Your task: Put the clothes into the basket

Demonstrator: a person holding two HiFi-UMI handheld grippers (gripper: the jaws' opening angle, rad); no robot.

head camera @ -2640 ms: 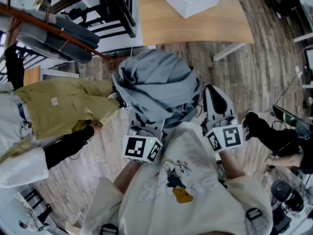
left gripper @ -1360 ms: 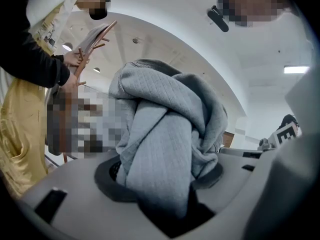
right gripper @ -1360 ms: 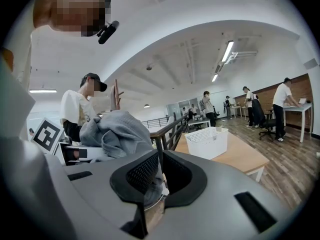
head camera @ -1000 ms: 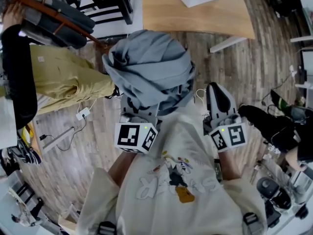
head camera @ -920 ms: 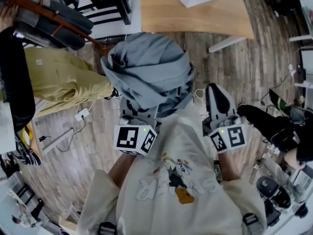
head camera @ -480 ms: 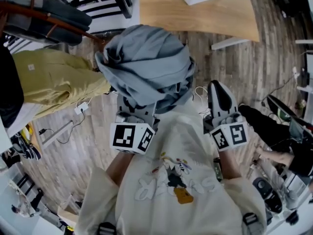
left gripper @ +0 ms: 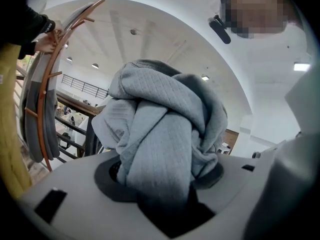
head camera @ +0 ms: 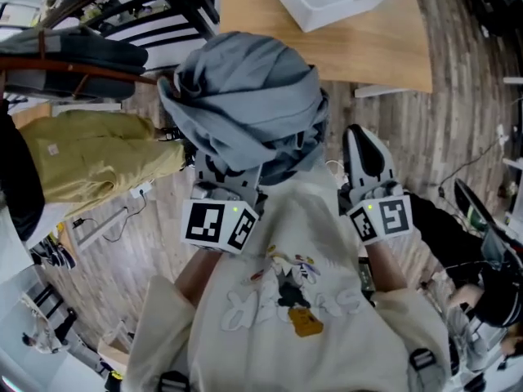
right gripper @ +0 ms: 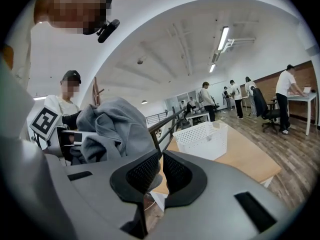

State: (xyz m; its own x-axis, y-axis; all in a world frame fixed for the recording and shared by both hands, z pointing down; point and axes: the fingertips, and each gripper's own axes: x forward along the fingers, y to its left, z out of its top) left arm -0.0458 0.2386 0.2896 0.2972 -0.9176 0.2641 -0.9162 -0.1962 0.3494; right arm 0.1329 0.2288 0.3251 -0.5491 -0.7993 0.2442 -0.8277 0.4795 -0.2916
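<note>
The left tool (head camera: 229,174) alone is clamping the bulky grey bundle (head camera: 245,96) — right tool (head camera: 364,145) closed, empty — risking a spill before the basket (right gripper: 200,141).

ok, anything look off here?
Nothing spilled or damaged. One oddity: the grey garment is a knotted wad heaped over the left tool, gripped by that tool alone, while the right tool is shut and empty. The basket sits upright on the table.
</note>
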